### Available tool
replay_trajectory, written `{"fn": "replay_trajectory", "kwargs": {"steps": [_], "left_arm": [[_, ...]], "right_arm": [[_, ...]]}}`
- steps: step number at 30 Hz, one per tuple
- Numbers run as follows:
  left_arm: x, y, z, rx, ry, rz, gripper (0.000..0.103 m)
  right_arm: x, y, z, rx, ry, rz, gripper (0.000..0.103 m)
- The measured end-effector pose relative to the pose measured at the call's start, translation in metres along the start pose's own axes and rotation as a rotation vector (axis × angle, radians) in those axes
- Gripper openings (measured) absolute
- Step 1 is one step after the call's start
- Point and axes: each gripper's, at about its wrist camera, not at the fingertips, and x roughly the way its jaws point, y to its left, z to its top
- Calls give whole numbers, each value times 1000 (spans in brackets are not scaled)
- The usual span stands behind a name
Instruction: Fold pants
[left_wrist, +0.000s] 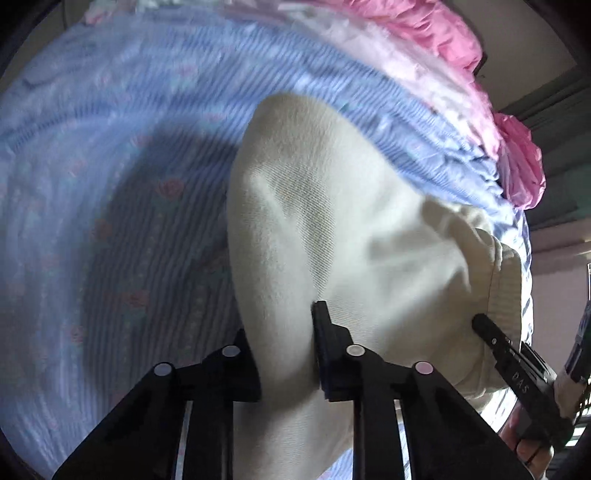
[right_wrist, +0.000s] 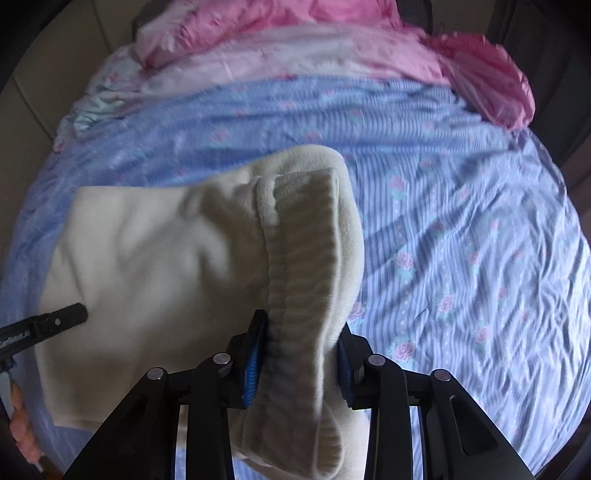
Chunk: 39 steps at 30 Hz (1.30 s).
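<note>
— pants (right_wrist: 155, 251) are on the bed (right_wrist: 461, 229), cream, lifted at the near edge. how far?

— i judge mid-fold. left claw (left_wrist: 284, 354) is clamped on one fabric edge, right claw (right_wrist: 301, 354) is clamped on the ribbed waistband (right_wrist: 295, 258). laying over and flattening remain.

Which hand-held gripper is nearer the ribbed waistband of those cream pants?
Right. The right hand-held gripper is clamped on the ribbed waistband; the left hand-held gripper pinches the plain cream fabric of the pants, away from it.
</note>
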Motion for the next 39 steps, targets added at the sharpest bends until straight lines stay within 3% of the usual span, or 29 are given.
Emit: {"fn": "replay_trajectory", "kwargs": {"steps": [7,14,20,27,34,39], "left_arm": [[-72,-19,-8,129,-111,72,17],[-156,25,-18,135,-217,59,17],[-217,86,-31,128,-253,70,17],[-272,169,-37,131,-270,114,17],[-311,265,-31,104,-292,168,17],[-316,327,-11,68,-278,186,17]], "right_arm": [[-68,35,-10,-74,-116,20,31],[-136,85,-28,-100,-223,42,31],[-177,155,-49,-112,-260,51,31],[-196,243,-74,-88,-253,108,31],[-192,342,-90,-101,-223,178,31],[-176,405,-86,-148,-199,207,31]]}}
